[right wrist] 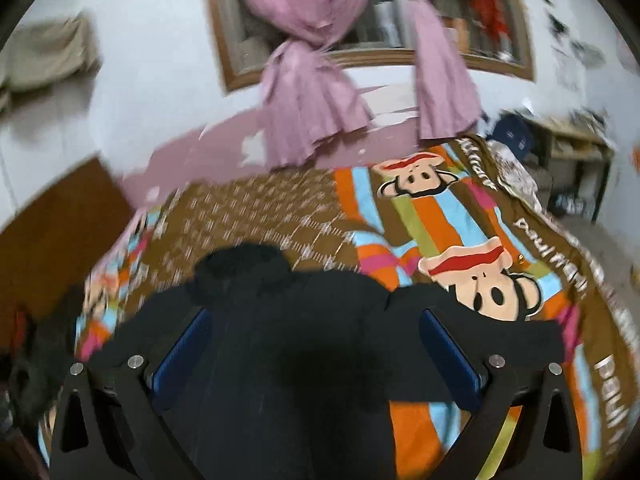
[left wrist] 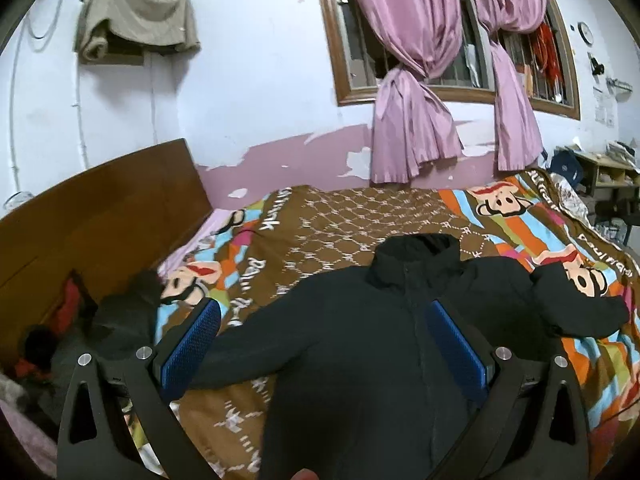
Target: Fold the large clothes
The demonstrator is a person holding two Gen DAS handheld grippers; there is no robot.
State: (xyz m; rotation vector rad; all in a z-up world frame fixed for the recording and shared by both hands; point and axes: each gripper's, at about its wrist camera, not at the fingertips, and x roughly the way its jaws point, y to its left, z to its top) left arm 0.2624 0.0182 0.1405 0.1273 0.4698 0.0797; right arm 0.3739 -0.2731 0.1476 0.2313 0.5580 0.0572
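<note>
Black hooded jacket [left wrist: 360,340] is lying flat and face up on the bed's patterned quilt [left wrist: 340,220], with its hood [left wrist: 416,256] pointing toward the wall with the window [left wrist: 440,40] and its hem running toward the near edge, beneath both cameras. Its long axis is running straight ahead from the person, collar far, hem near; the front zipper line is marking that axis. Both sleeves are lying spread outward across the quilt, the left sleeve [left wrist: 240,348] reaching toward the wooden headboard [left wrist: 100,208] and the right sleeve [right wrist: 500,340] reaching over the cartoon monkey print [right wrist: 492,288]. The left hand-held gripper [left wrist: 324,344] is hovering above the left chest panel with its jaws spread wide and nothing between them. The right hand-held gripper [right wrist: 316,352] is hovering above the right chest panel, jaws likewise wide and empty; its view is blurred. Judged from this layout, each sleeve is lying outboard of the hand-held gripper on its own side, so the left unit is nearer the left sleeve and the right unit is nearer the right sleeve, and no fold appears started.
</note>
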